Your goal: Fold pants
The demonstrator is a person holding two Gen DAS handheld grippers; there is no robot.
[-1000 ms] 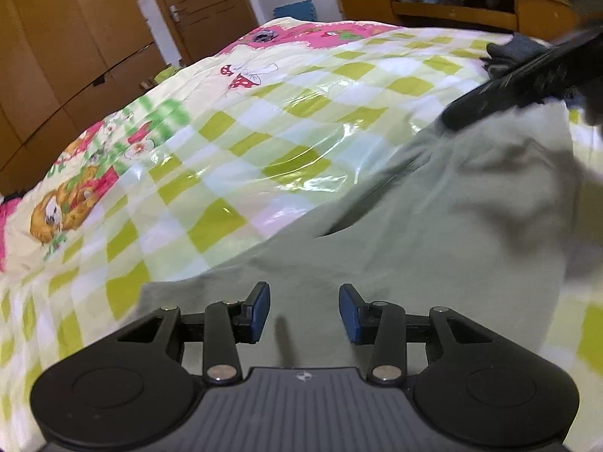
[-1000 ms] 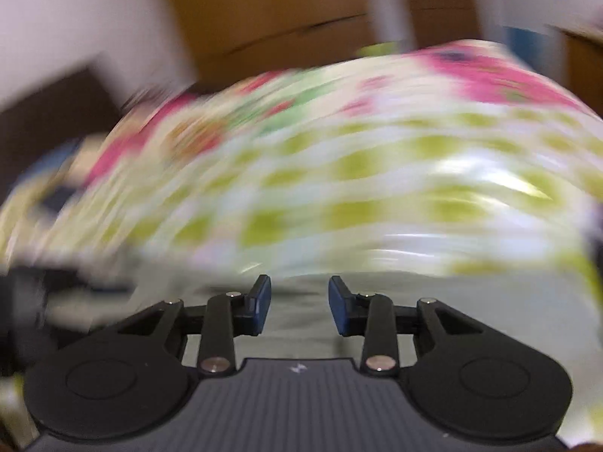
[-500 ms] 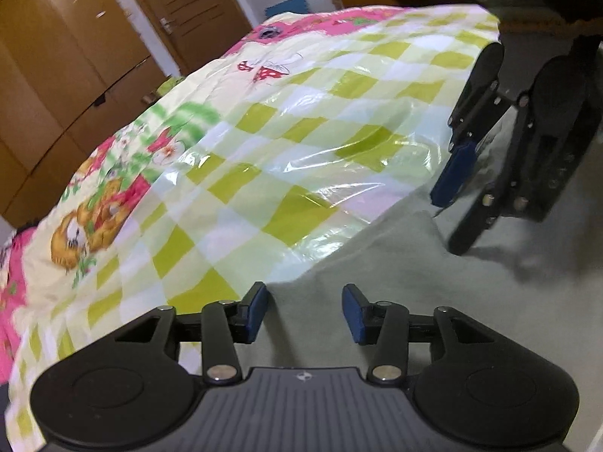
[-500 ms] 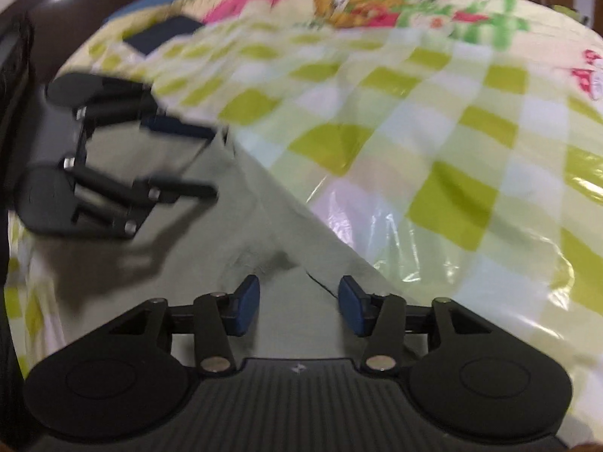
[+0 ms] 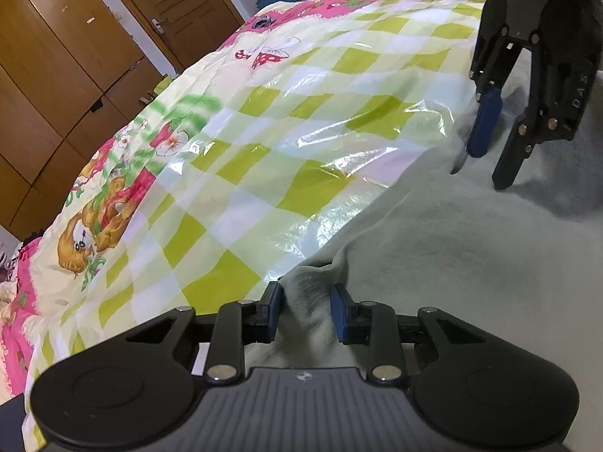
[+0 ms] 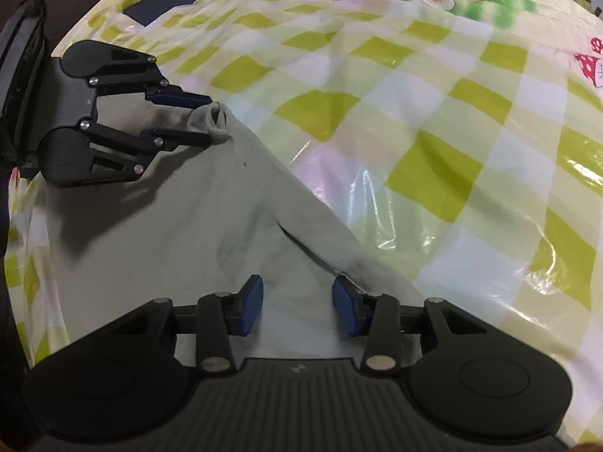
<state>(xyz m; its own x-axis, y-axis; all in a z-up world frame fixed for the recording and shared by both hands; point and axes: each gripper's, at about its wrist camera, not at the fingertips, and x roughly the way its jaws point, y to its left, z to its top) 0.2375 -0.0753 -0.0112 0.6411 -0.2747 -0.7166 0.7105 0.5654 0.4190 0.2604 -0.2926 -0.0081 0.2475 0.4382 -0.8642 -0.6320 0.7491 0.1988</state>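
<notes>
Right now my left gripper [image 5: 304, 310] has a bunched corner of the grey-green pants [image 5: 471, 263] between its blue pads [image 5: 274, 310]; its jaws have just been closing, and from the right wrist view the cloth looks pinched into a small wad at the tips, so I read it as clamped on the fabric. My worry there is a shallow bite: only a puckered edge sits in the pads, and a quick lift could pull it free or raise one layer alone. My right gripper [image 6: 297, 309] stands with its jaws apart over the same long edge of the pants, cloth lying between the pads but not pressed; they have just been narrowing. A dark slit, perhaps a pocket opening or a seam, runs just ahead of its right pad [image 6: 345, 310], though I cannot tell which from this blurred patch, and closing there might catch a loose flap instead of the full thickness. The pants lie flat on the checked bedspread [image 5: 264, 132], whose surface looks glossy, like plastic film, so the garment may slide as I drag it. Farther off stand wooden wardrobes [image 5: 56, 75], well clear.
</notes>
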